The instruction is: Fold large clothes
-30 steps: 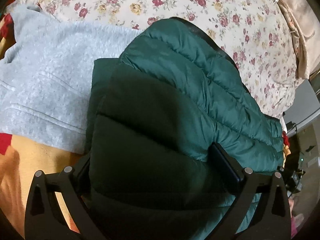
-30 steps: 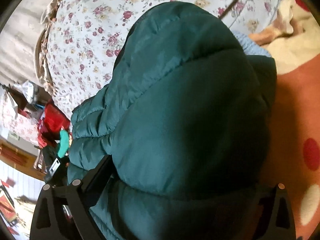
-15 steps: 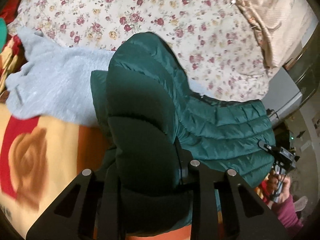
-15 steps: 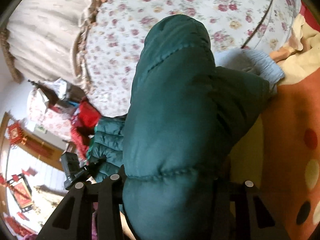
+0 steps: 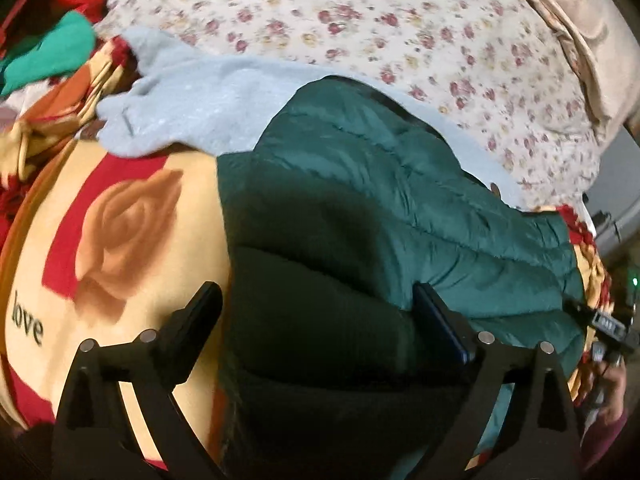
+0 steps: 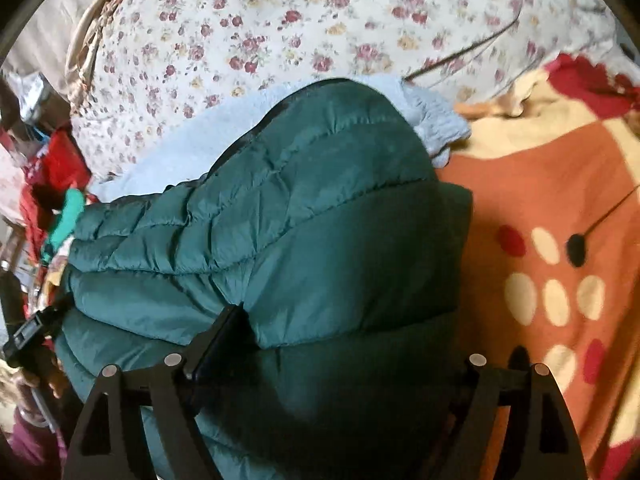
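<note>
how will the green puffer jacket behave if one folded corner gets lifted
The green puffer jacket would probably flop and spring open: its quilted panels bulge rather than lie flat. Its smooth, slightly shiny shell looks slippery, so layers may slide. It is likely light for its bulk.

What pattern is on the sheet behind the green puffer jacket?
White sheet with small red and yellow flowers, seen best in the right wrist view, beyond the jacket.

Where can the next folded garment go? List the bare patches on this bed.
Free: the orange blanket right of the green puffer jacket; the rose-print part on its other side; the floral sheet beyond. Crowded: the middle, where jacket overlaps a grey sweater.
</note>
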`<state>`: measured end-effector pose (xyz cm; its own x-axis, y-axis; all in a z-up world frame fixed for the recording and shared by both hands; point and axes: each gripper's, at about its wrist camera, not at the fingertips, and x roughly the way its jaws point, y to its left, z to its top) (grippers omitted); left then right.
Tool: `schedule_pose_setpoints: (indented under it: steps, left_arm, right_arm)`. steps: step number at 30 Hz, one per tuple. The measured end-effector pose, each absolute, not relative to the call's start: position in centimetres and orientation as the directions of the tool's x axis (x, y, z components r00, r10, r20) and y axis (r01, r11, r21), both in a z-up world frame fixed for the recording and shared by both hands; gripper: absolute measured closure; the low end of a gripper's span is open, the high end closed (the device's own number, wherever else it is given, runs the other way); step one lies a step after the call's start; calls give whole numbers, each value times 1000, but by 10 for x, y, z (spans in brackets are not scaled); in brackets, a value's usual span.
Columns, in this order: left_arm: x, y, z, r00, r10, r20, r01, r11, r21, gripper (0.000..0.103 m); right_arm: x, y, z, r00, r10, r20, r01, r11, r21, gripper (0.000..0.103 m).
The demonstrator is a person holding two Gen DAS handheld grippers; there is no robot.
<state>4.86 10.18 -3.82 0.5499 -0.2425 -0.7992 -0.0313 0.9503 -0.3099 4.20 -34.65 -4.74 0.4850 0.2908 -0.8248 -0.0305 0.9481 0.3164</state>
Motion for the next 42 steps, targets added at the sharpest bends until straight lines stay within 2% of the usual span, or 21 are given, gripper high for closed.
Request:
schedule_pose_setpoints:
  steps: [6, 11, 13, 15, 23, 42]
  left_arm:
    - [19, 95, -5, 631, -123, -766, -35, 982, -187, 7]
    - [-4, 78, 23, 704, -82, -705, -1, 993, -116, 7]
    - [-8, 69, 30, 723, -73, -687, 5, 995, -100, 7]
    - [-14, 59, 36, 746, -64, -663, 6, 996, -90, 7]
    - [-28, 33, 41, 760, -72, -646, 28, 996, -79, 7]
    - [-35, 8, 26, 771, -22, -637, 13, 1000, -18, 7]
  right_arm:
    - [11, -347, -7, 568, 176, -804, -4, 977, 211, 22]
    - [-6, -327, 18, 621, 221, -752, -57, 970, 238, 22]
    - [-12, -308, 24, 639, 212, -739, -77, 974, 212, 16]
    - [-20, -291, 30, 669, 191, -718, -90, 980, 177, 13]
    - [-40, -241, 39, 726, 188, -661, -112, 981, 157, 11]
    - [-41, -205, 25, 730, 170, -662, -124, 986, 115, 5]
